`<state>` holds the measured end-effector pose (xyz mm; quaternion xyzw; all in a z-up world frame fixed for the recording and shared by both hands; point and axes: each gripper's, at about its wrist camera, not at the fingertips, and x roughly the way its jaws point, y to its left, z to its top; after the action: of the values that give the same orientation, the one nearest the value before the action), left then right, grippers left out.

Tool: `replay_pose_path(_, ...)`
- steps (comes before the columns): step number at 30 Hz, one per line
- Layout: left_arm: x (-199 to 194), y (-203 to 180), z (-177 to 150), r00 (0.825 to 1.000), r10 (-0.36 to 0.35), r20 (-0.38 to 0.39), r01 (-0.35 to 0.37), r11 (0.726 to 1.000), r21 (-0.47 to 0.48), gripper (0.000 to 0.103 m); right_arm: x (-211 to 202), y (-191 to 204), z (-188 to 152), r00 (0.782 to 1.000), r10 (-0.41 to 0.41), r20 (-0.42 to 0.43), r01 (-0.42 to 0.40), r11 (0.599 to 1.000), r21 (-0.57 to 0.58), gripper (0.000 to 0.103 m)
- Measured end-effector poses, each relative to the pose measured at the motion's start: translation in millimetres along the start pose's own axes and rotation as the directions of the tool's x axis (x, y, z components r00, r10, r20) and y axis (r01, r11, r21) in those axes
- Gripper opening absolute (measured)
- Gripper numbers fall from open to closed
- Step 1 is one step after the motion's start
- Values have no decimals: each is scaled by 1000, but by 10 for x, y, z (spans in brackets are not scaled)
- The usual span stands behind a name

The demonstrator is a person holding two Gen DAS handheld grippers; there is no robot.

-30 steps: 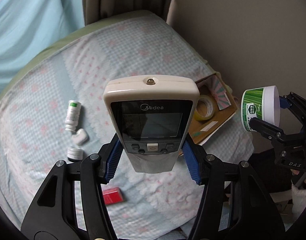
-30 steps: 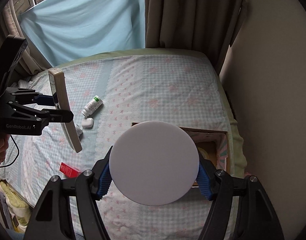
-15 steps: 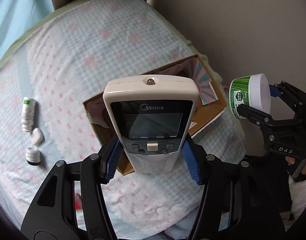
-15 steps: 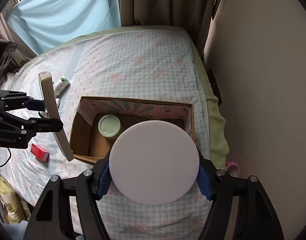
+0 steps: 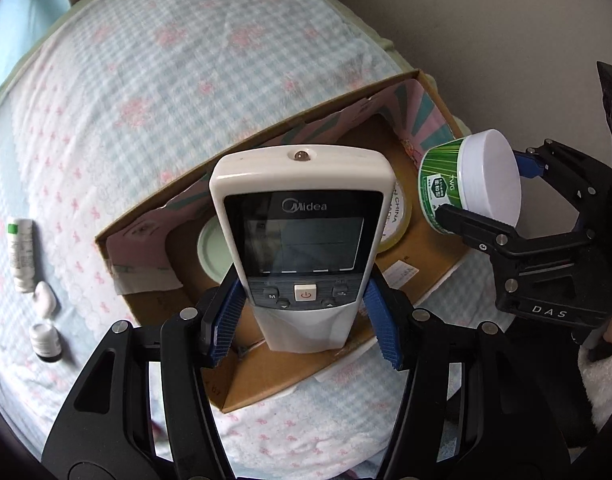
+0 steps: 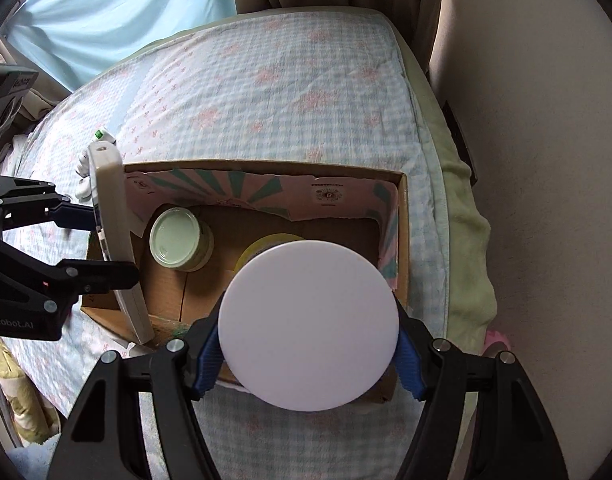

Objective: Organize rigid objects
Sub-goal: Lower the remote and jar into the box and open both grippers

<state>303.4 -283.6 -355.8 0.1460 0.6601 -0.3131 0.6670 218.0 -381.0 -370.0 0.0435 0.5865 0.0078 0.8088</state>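
Left gripper (image 5: 306, 320) clamped on white Midea remote (image 5: 301, 236); right gripper (image 6: 308, 354) clamped on green white-lidded plastic jar (image 5: 466, 184), both above open cardboard box (image 6: 402, 240).

We see the left hand-held gripper (image 5: 306, 316) clamping a remote (image 5: 301, 240) above an open box (image 5: 426, 256) on the bed (image 5: 185, 60). At right, the right hand-held gripper (image 5: 486, 196) grips a green jar (image 5: 462, 184). Two small bottles (image 5: 21, 252) lie left.
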Motion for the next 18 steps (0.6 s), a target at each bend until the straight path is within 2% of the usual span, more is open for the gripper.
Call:
replay_pose_path(6,186,-28,48,999,21,-32,-20,999,26,54,175,-15,63,998,68,8,-68,998,11,67)
replay_pose_path(8,228,-19,64,998,26,-52,-25,1000,15,58,196,-40,73,993,120,18,-121,992,34,72)
replay_pose_path(9,235,-6,65,998,36,-52,-36,999,5,69,176,-67,78,989,142,40,-144,988,57,91)
replay_pose_path(10,223,17,47,997,55,-48,-55,998,-2,95,141,-111,77,985,158,70,-164,983,80,103)
replay_pose_path(11,207,48,23,998,51,-41,-51,999,-11,102,104,-163,75,979,179,97,-189,977,101,103)
replay_pose_path(13,153,127,-57,1000,-4,-28,3,999,-41,103,69,-254,76,981,161,106,-176,972,154,103)
replay_pose_path(14,138,164,-93,999,-9,-32,8,999,-53,103,51,-290,66,982,155,112,-172,970,173,103)
replay_pose_path(18,92,264,-260,999,20,-29,-23,997,-79,103,-27,-389,24,975,162,151,-196,949,249,103)
